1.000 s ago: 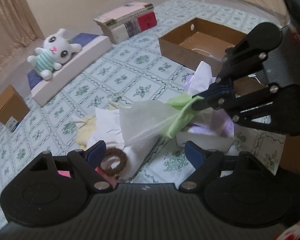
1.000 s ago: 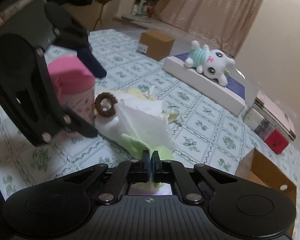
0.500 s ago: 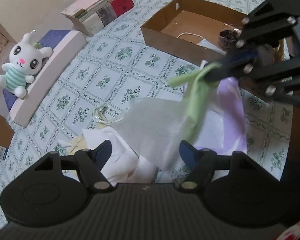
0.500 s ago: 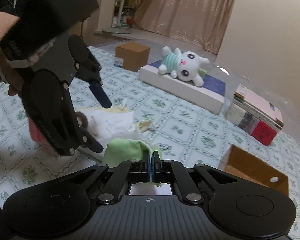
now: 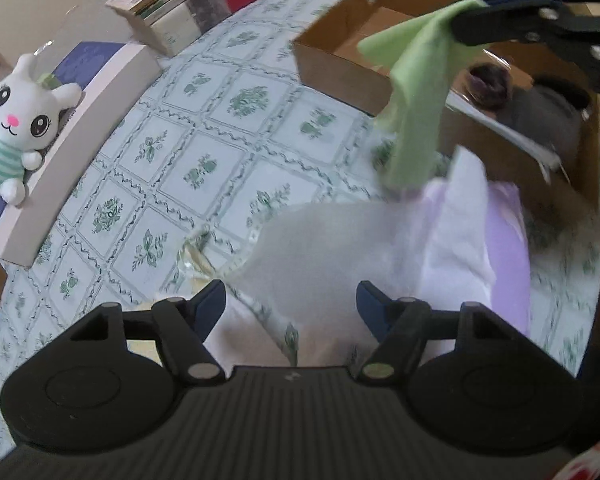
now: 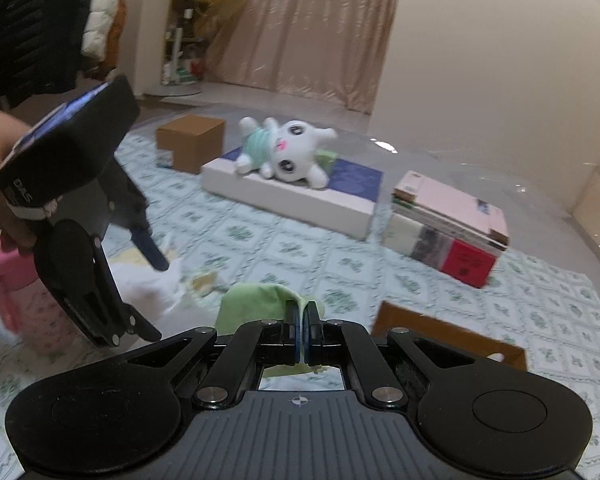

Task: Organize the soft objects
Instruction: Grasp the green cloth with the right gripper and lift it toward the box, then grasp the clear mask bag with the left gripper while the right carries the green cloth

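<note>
A: What has the right tool (image 6: 303,322) got?

B: Its two fingers are pressed together on a corner of the green cloth (image 5: 416,92). In the left wrist view the cloth hangs off the worktop from that pinch, drooping down in front of the near wall of the open cardboard box (image 5: 340,72). Its lower end reaches the pale pile below; whether they touch is too blurred to tell.

A: And the left tool (image 5: 290,306)?

B: Spread wide, nothing between the blue pads (image 5: 210,304). It hovers over a heap of soft stuff: a white cloth (image 5: 340,252) in the middle and a lilac piece (image 5: 504,248) to the right, both smeared by blur.

A: Anything inside the box?

B: A dark round thing (image 5: 488,84) and a white sheet edge by the right end. I cannot tell more than that.

A: What else is on the worktop?

B: It has a green floral tile pattern (image 5: 204,168). A white bunny plush (image 5: 16,120) in a striped teal shirt lies on a flat white box (image 5: 80,136) with a blue top. Beside that sits a stack of books (image 5: 192,4), the lowest one with a red cover end. A small brown carton (image 6: 192,144) stands beyond the plush in the right wrist view.

A: And near the left tool from that side?

B: A pink bottle (image 6: 20,300) stands behind it, at the left edge, with the white cloth lying just beside.
</note>
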### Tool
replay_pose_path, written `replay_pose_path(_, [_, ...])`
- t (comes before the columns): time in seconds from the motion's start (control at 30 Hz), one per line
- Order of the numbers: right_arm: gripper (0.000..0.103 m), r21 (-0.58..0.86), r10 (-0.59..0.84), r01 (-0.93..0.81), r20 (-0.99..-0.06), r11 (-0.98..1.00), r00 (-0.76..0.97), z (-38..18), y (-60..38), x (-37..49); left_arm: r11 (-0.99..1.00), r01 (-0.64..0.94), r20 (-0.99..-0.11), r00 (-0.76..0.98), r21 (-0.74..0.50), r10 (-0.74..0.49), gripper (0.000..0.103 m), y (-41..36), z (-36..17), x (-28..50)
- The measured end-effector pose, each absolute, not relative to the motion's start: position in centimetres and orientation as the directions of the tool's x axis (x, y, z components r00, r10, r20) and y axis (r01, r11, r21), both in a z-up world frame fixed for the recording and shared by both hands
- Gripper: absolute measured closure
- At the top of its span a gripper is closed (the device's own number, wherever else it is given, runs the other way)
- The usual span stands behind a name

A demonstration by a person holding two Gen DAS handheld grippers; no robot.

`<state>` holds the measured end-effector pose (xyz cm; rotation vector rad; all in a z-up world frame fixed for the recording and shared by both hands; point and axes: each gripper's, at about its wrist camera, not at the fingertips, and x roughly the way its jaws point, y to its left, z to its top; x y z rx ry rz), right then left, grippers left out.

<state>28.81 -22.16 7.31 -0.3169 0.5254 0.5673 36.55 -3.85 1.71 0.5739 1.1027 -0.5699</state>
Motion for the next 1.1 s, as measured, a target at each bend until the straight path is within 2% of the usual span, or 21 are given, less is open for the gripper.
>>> replay_pose_path(0.13, [0.101, -0.145, 0.399, -0.552, -0.546, 0.821, 0.737, 7.6, -23.0, 30.0, 0.805, 0.593, -0.942, 0.289, 0.038, -0.168, 0.033, -4.1, 0.8, 39.3])
replay_pose_path(0.27, [0.101, -0.146, 0.393, -0.55, -0.554, 0.822, 0.734, 7.2, -23.3, 31.0, 0.896, 0.426, -0.956, 0.191, -0.125, -0.224, 0.033, -3.6, -0.8, 41.8])
replay_pose_path(0.37, [0.101, -0.142, 0.398, -0.558, -0.563, 0.817, 0.725, 6.6, -23.4, 31.6, 0.926, 0.337, -0.955, 0.176, -0.168, -0.238, 0.026, -3.4, -1.6, 42.6])
replay_pose_path(0.53, [0.101, -0.117, 0.412, -0.565, -0.567, 0.817, 0.713, 5.6, -23.5, 32.2, 0.939, 0.229, -0.944, 0.152, -0.255, -0.293, 0.024, -3.2, -2.9, 43.5])
replay_pose_path(0.73, [0.101, -0.099, 0.413, -0.556, -0.564, 0.826, 0.715, 5.4, -24.2, 32.9, 0.953, 0.164, -0.949, 0.146, -0.254, -0.278, 0.021, -3.8, -4.7, 44.3])
replay_pose_path(0.97, [0.101, -0.096, 0.4, -0.539, -0.565, 0.837, 0.722, 5.0, -25.2, 33.2, 0.965, 0.189, -0.957, 0.191, -0.18, -0.216, 0.022, -5.2, -6.0, 44.2])
replay_pose_path(1.07, [0.101, -0.094, 0.397, -0.534, -0.564, 0.84, 0.724, 5.0, -25.4, 33.2, 0.97, 0.21, -0.963, 0.209, -0.123, -0.168, 0.033, -6.0, -6.4, 44.4])
replay_pose_path(1.1, [0.101, -0.093, 0.397, -0.533, -0.563, 0.841, 0.725, 5.0, -25.5, 33.2, 0.971, 0.221, -0.966, 0.218, -0.093, -0.142, 0.04, -6.3, -6.4, 44.3])
